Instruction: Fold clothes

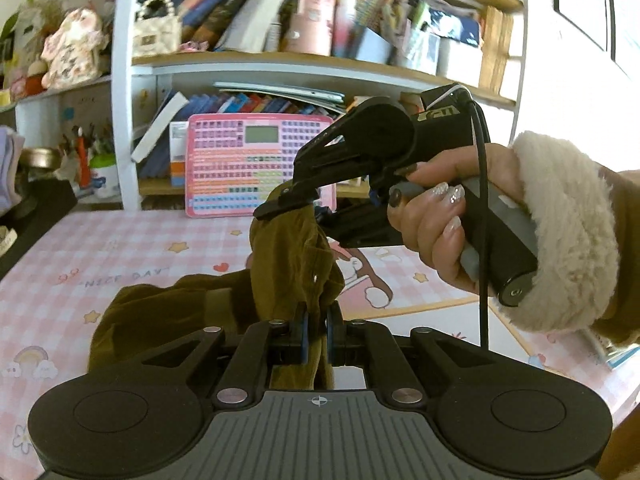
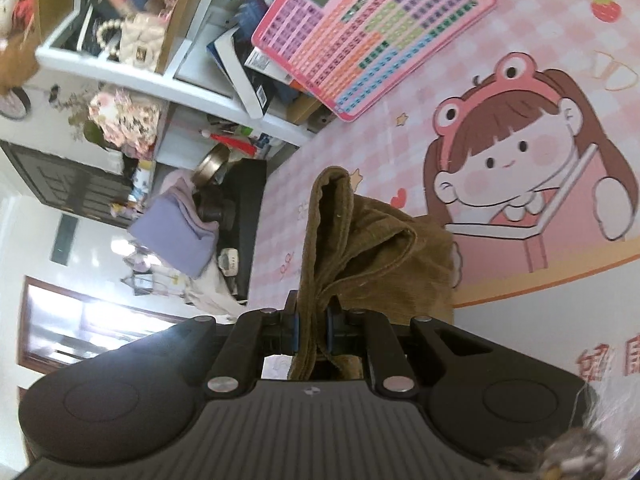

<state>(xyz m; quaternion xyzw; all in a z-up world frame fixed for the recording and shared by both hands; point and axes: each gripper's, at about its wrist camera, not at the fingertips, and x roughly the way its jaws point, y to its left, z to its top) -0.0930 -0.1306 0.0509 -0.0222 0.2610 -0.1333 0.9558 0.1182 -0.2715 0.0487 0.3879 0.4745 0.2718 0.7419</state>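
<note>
Behind the pink checked table mat [image 1: 120, 248], a crowded bookshelf [image 1: 280, 60] fills the wall, and a pink keyboard toy [image 1: 240, 164] leans against it. Both tongs are pressed together on the same brown garment [image 1: 280, 264]: the left gripper [image 1: 316, 332] pinches a bunch of cloth near the camera, the right gripper [image 1: 298, 204] pinches another part a little higher, so the garment hangs between them with its lower part resting on the mat. I judge this cloth to be soft, thick, fairly light and not slippery, so it is better to hold it at the edges or corners, not in the bunched middle.
</note>
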